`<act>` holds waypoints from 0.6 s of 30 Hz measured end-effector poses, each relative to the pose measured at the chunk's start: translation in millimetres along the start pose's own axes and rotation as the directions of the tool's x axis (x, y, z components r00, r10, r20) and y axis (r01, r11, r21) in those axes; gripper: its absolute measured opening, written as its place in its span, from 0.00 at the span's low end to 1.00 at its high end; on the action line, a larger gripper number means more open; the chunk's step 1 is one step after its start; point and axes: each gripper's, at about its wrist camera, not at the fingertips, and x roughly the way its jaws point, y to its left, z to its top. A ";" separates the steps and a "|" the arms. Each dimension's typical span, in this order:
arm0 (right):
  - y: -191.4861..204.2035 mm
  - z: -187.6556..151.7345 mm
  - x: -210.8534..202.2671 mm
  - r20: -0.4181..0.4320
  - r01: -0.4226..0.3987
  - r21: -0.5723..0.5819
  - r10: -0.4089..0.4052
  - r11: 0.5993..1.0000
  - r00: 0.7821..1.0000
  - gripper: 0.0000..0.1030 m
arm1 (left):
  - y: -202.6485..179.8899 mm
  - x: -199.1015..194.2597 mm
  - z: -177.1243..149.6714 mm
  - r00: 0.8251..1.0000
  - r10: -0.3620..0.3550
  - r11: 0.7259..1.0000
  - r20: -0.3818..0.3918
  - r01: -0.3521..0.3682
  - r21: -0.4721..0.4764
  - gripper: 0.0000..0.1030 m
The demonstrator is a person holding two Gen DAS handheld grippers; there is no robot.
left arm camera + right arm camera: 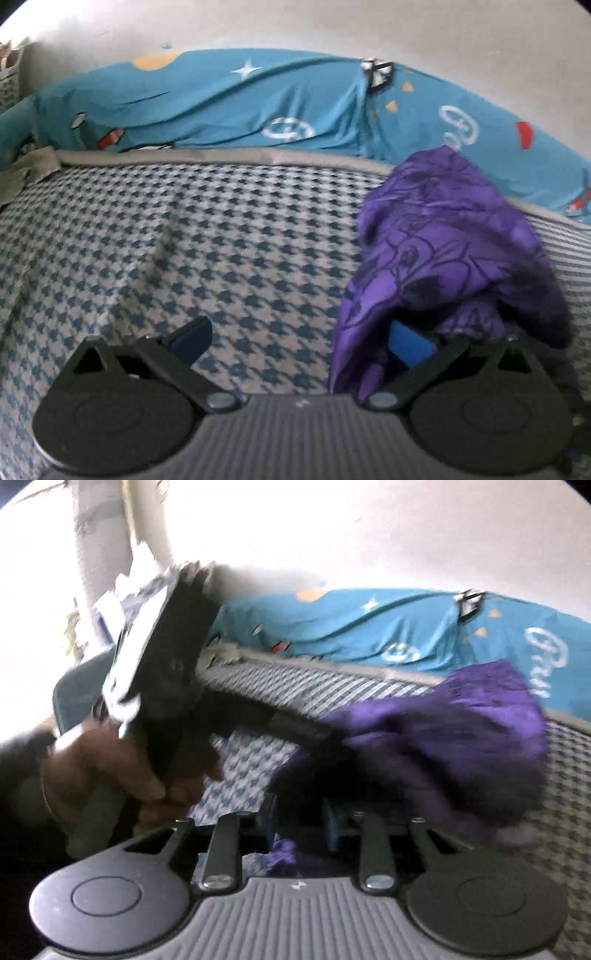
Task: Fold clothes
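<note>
A crumpled purple garment [443,236] with dark line print lies on the blue-and-white houndstooth cover [184,236]. In the left wrist view it is on the right and hangs over the right finger's blue pad [408,345]. My left gripper [301,343] is open wide, with only bare cover between its fingers. In the right wrist view the purple garment [461,720] is blurred, and a small fold of it lies low between the fingers of my right gripper [301,825]. That gripper's blue pads stand a little apart with a dark gap between them. A hand [110,771] holds the left gripper's body [173,657], whose finger reaches into the garment.
A teal sheet [221,107] with stars and cartoon prints is bunched along the far side, behind the cover's grey border [221,157]. Above it is a white wall. A pale basket [9,74] stands at the far left. The sheet [351,627] also shows in the right wrist view.
</note>
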 end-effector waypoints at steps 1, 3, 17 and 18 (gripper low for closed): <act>-5.5 3.2 -7.8 0.019 0.015 0.019 -0.015 1.000 1.000 0.28 | 1.7 2.3 -0.2 1.000 0.019 1.000 -0.006 -0.019 -0.006 1.00; -18.5 9.1 -21.1 0.059 0.048 0.063 -0.052 0.997 0.997 0.31 | 6.2 6.8 -0.6 0.999 0.050 0.998 -0.021 -0.050 -0.022 1.00; -69.4 27.6 -15.9 0.050 0.158 0.312 -0.182 0.937 0.982 0.66 | 21.4 12.8 1.3 0.993 0.109 0.992 -0.048 -0.112 -0.058 1.00; -69.9 28.4 -11.9 0.053 0.148 0.321 -0.173 0.936 0.983 0.66 | 21.6 12.2 1.5 0.993 0.107 0.992 -0.048 -0.110 -0.057 1.00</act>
